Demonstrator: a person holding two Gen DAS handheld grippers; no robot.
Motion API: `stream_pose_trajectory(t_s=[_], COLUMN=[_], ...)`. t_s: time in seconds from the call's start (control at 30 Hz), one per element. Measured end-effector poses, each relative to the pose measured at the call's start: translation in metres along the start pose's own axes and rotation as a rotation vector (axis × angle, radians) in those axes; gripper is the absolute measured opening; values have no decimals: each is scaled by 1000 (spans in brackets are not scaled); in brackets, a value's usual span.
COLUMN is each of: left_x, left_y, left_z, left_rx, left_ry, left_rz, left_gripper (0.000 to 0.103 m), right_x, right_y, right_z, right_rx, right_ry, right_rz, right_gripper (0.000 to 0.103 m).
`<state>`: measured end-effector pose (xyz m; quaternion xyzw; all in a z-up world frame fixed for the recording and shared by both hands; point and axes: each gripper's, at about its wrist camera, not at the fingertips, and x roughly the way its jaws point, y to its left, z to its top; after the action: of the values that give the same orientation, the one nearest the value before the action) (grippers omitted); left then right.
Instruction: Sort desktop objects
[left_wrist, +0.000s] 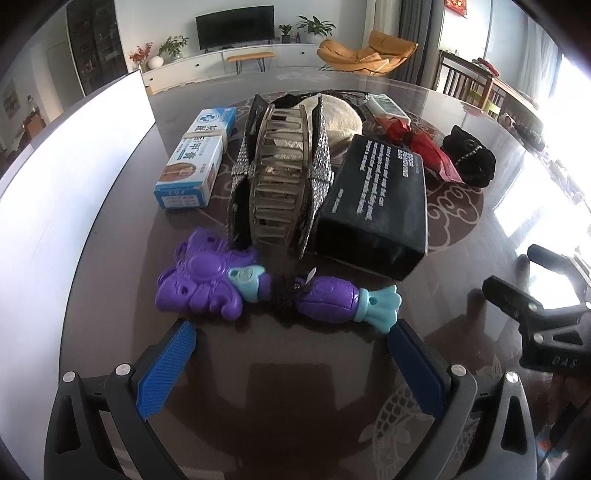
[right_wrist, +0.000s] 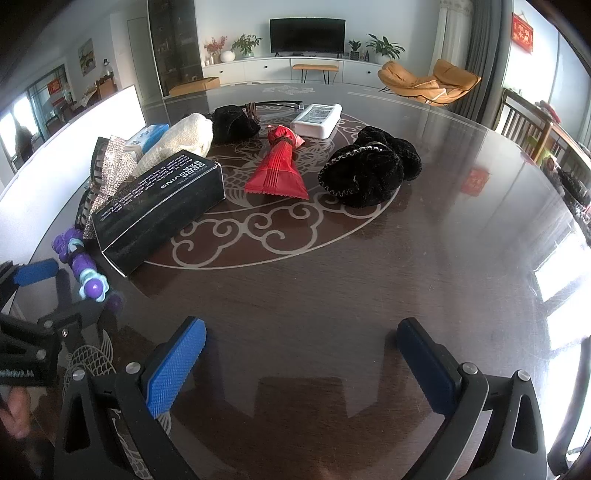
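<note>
Both my tongs are apart and hold nothing. My left tongs (left_wrist: 290, 354) hang low over the dark table (left_wrist: 295, 387), and the purple toy (left_wrist: 258, 288) lies just beyond its tips at 12 o'clock. Behind the toy stand the glitter hair clip (left_wrist: 280, 173) and the black box (left_wrist: 373, 206), touching each other, with the blue box (left_wrist: 195, 155) at 11 o'clock. My right tongs (right_wrist: 301, 354) are over bare table; further, at 12 o'clock, lies the red packet (right_wrist: 279, 166), the black scrunchie (right_wrist: 369, 170) at 1 o'clock, then the white box (right_wrist: 317, 120).
</note>
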<state>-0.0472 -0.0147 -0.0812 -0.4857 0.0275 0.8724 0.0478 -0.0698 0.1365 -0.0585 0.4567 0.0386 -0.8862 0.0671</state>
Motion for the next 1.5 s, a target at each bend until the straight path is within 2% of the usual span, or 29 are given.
stream_pose_trajectory(t_s=[0.2, 0.37, 0.83, 1.5], left_x=[10, 18, 14, 15], left_y=[6, 9, 13, 12], left_z=[15, 25, 16, 19], left_rx=[8, 3, 6, 7], left_ry=[-3, -39, -57, -56], left_rz=[-5, -2, -7, -7], left_gripper=[103, 103, 103, 103], right_x=[0, 0, 0, 0], right_y=[0, 0, 0, 0], right_z=[0, 0, -1, -1], right_rx=[0, 0, 0, 0], right_ry=[0, 0, -2, -2], right_rz=[0, 0, -1, 0], right_gripper=[103, 103, 103, 103])
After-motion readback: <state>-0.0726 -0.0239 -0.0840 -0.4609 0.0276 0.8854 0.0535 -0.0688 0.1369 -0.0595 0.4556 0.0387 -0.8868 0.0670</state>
